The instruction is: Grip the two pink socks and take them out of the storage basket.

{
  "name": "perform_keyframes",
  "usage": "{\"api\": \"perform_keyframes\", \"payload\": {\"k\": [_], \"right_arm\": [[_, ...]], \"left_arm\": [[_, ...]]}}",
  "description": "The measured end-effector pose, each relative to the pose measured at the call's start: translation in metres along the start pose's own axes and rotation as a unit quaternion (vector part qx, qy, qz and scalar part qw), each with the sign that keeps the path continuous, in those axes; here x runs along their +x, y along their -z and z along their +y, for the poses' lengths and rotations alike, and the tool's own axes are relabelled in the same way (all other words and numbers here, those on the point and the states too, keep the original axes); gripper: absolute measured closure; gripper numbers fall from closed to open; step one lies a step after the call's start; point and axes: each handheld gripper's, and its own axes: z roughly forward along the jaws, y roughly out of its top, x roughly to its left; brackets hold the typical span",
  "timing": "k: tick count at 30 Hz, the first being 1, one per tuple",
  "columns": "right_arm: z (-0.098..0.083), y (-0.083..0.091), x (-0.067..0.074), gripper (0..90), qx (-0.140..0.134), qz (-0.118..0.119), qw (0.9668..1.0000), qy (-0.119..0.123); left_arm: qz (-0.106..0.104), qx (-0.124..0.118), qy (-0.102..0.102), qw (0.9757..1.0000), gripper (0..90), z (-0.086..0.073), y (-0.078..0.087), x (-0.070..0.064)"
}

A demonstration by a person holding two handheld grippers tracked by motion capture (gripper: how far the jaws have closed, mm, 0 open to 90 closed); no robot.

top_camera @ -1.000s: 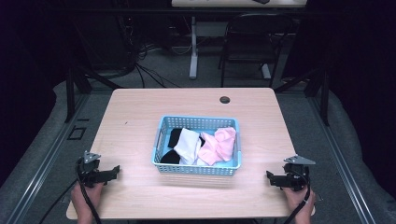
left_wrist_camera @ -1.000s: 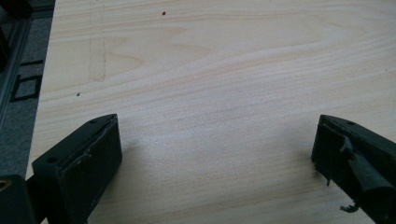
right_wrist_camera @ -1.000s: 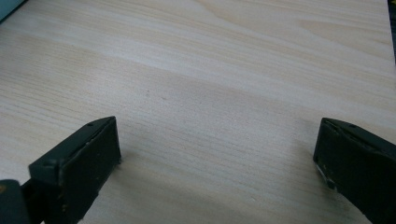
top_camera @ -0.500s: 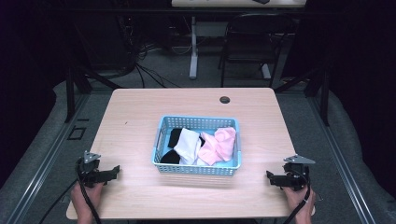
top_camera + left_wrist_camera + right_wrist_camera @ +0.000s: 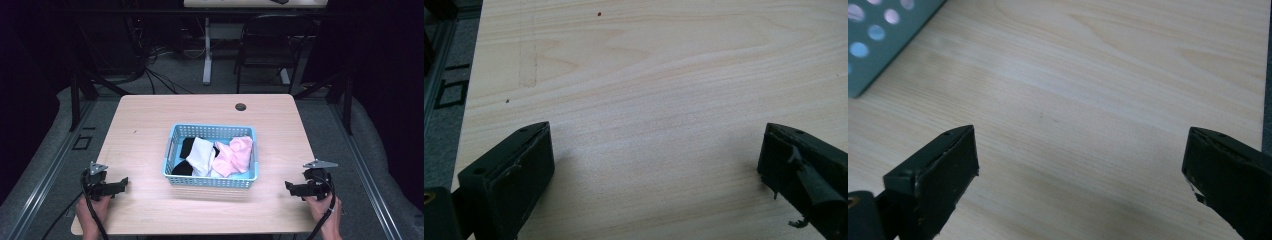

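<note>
Two grippers sit where they sat a second ago, and the basket and its socks have not shifted either; nothing differs between the earlier high views and this one. Nearest, the left gripper [image 5: 119,186] rests low at the near left corner of the table [image 5: 150,130], held by the left hand [image 5: 92,212], its jaws spread wide with only bare wood between them; its own view confirms the wide gap [image 5: 654,165] and shows nothing gripped or touched. The right gripper [image 5: 291,187] lies at the near right edge in the right hand [image 5: 327,215], jaws just as wide and empty [image 5: 1080,165], pointing inward toward the basket. In the right gripper view a corner of the basket [image 5: 883,40] shows ahead and to the left of the jaws, apart from them. Between the two grippers and a little farther out stands the blue basket [image 5: 172,150], well apart from both. Inside it lie a black sock [image 5: 186,150] on the side toward the left gripper, a white sock [image 5: 202,155] in the middle, and pink socks [image 5: 235,152] on the side toward the right gripper. Farther out, past the basket, a dark round hole [image 5: 240,107] marks the tabletop near its far edge.
</note>
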Motion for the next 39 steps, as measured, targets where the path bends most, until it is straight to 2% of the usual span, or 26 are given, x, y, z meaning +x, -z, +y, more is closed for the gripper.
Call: {"api": "perform_keyframes", "payload": {"k": [2, 5, 6, 7, 8, 9, 12, 16, 18, 19, 20, 21, 22, 23, 27, 32, 35, 36, 38, 39], "right_arm": [[0.012, 0.009, 0.005, 1.0, 0.008, 0.005, 0.9999, 0.01], [0.021, 0.015, 0.008, 0.7, 0.009, 0.009, 0.9998, 0.018], [0.03, 0.02, 0.012, 0.2, 0.016, 0.009, 0.9995, 0.025], [0.03, 0.02, 0.012, 0.2, 0.016, 0.009, 0.9995, 0.025], [0.039, 0.025, 0.015, 0.0, 0.021, 0.012, 0.9991, 0.036], [0.039, 0.025, 0.015, 0.0, 0.021, 0.012, 0.9991, 0.036], [0.056, 0.035, 0.021, 0.0, 0.02, 0.019, 0.9985, 0.048], [0.07, 0.041, 0.026, 0.0, 0.013, 0.028, 0.9978, 0.058], [0.086, 0.046, 0.033, 0.0, 0.011, 0.036, 0.9965, 0.075], [0.086, 0.046, 0.033, 0.0, 0.011, 0.036, 0.9965, 0.075], [0.099, 0.048, 0.041, 0.0, 0.008, 0.037, 0.9953, 0.088], [0.099, 0.048, 0.041, 0.0, 0.008, 0.037, 0.9953, 0.088], [0.109, 0.049, 0.046, 0.0, 0.007, 0.044, 0.9942, 0.098], [0.109, 0.049, 0.046, 0.0, 0.007, 0.044, 0.9942, 0.098], [0.128, 0.048, 0.059, 0.0, 0.012, 0.055, 0.9912, 0.119], [0.154, 0.041, 0.076, 0.0, 0.027, 0.068, 0.9849, 0.157], [0.162, 0.038, 0.082, 0.0, 0.034, 0.074, 0.9832, 0.164], [0.17, 0.035, 0.088, 0.0, 0.04, 0.078, 0.9809, 0.174], [0.174, 0.032, 0.09, 0.0, 0.042, 0.082, 0.9798, 0.178], [0.182, 0.028, 0.095, 0.0, 0.048, 0.086, 0.9776, 0.186]], "left_arm": [[0.0, 0.0, 0.0, 1.0, 1.6, 0.0, 0.0, 0.0], [0.0, 0.0, 0.0, 1.0, 1.6, 0.0, 0.0, 0.0], [0.0, 0.0, 0.0, 1.0, 1.6, 0.0, 0.0, 0.0], [0.0, 0.0, 0.0, 1.0, 1.6, 0.0, 0.0, 0.0], [-0.001, 0.0, 0.0, 1.0, 1.6, 0.0, 0.0, 0.0], [-0.001, 0.0, -0.001, 1.0, 1.6, 0.0, 0.0, 0.0], [-0.001, 0.0, -0.001, 1.0, 1.6, 0.0, 0.0, 0.0], [0.0, 0.0, -0.001, 1.0, 1.6, 0.0, 0.0, 0.0], [-0.001, 0.0, -0.001, 1.0, 1.6, 0.0, 0.0, 0.0], [0.0, 0.0, 0.0, 1.0, 1.6, 0.0, 0.0, 0.0], [-0.001, 0.0, 0.0, 1.0, 1.6, 0.0, 0.0, 0.0], [0.0, 0.0, 0.0, 1.0, 1.6, 0.0, 0.0, 0.0], [-0.001, 0.0, -0.001, 1.0, 1.6, 0.0, 0.0, 0.0], [-0.001, 0.0, -0.001, 1.0, 1.6, 0.0, 0.0, 0.0], [-0.001, 0.0, -0.001, 1.0, 1.6, 0.0, 0.0, 0.0], [0.0, 0.0, 0.0, 1.0, 1.7, 0.0, 0.0, 0.0], [0.0, 0.0, -0.001, 1.0, 1.7, 0.0, 0.0, 0.0], [0.0, 0.0, -0.001, 1.0, 1.7, 0.0, 0.0, 0.0], [0.0, 0.0, -0.001, 1.0, 1.7, 0.0, 0.0, 0.0], [0.0, 0.0, -0.001, 1.0, 1.7, 0.0, 0.0, 0.0]]}}
